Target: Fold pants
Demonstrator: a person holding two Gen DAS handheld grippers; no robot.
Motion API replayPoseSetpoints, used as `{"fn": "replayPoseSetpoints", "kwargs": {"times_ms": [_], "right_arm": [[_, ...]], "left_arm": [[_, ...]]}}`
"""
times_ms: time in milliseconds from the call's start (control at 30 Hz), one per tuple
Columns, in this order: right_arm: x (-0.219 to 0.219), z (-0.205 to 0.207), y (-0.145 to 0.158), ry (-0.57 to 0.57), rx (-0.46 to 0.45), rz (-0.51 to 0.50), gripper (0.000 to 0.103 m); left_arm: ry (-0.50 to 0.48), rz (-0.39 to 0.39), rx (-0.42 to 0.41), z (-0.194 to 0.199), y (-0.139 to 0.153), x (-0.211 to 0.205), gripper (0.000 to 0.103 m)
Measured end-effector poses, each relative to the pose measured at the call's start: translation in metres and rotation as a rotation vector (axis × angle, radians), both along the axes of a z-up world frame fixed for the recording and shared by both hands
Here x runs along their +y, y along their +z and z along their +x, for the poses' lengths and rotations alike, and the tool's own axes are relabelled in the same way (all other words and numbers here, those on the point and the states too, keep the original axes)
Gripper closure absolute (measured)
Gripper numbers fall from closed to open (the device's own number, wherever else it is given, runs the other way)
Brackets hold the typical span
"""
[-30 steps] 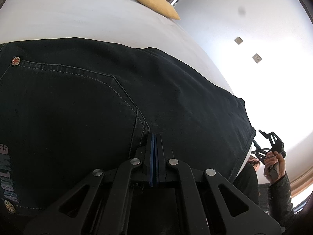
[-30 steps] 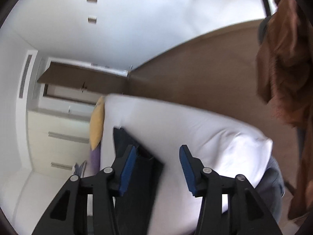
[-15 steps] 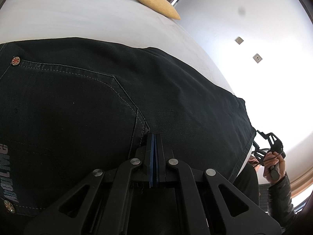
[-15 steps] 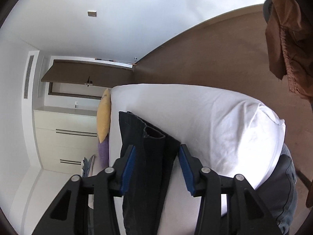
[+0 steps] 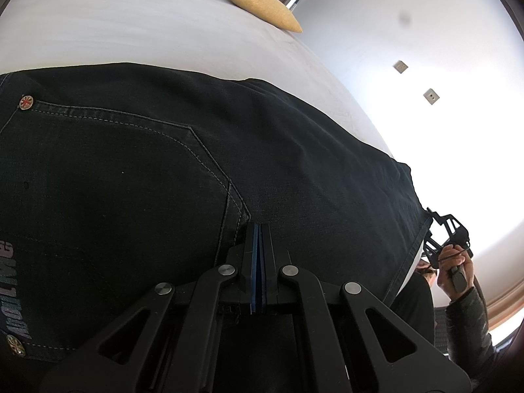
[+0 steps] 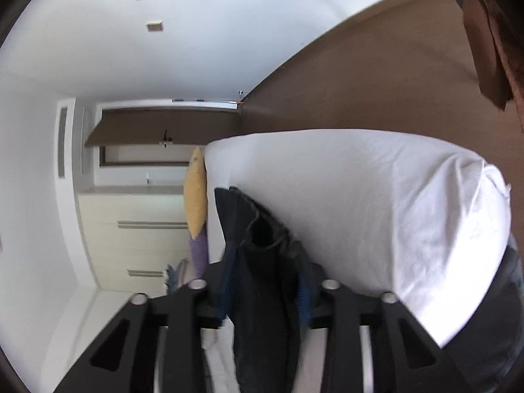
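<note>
Black pants (image 5: 163,180) spread flat on the white bed (image 5: 131,26). Left gripper (image 5: 258,229) clenched at the pocket seam; right gripper (image 6: 265,281) just closing around the hem, grip uncertain.

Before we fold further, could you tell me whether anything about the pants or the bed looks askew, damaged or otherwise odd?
Nothing stands out. The black pants lie flat on the white bed sheet with no visible tears or stains. The left gripper is shut at the seam; the right gripper, whose jaws have just been closing, straddles the leg hem.
</note>
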State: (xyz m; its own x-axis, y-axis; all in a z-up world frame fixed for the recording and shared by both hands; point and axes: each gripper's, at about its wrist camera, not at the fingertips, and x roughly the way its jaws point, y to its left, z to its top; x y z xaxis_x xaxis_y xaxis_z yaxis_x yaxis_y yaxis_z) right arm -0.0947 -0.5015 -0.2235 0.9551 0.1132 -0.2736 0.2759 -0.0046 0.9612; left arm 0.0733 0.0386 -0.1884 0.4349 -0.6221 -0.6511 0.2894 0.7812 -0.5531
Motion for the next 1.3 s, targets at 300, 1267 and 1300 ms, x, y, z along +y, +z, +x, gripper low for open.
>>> {"fn": "replayPoseSetpoints", "kwargs": {"times_ms": [300, 1267, 1300], "right_arm": [[-0.001, 0.006, 0.002, 0.015, 0.010, -0.058, 0.092], [0.373, 0.090, 0.077, 0.763, 0.328, -1.673, 0.092], [0.374, 0.090, 0.078, 0.757, 0.329, -1.675, 0.092]], "left_arm": [[0.000, 0.001, 0.000, 0.000, 0.000, 0.000, 0.102], [0.032, -0.186, 0.151, 0.009, 0.007, -0.026, 0.102], [0.021, -0.214, 0.170, 0.011, 0.006, -0.032, 0.102]]}}
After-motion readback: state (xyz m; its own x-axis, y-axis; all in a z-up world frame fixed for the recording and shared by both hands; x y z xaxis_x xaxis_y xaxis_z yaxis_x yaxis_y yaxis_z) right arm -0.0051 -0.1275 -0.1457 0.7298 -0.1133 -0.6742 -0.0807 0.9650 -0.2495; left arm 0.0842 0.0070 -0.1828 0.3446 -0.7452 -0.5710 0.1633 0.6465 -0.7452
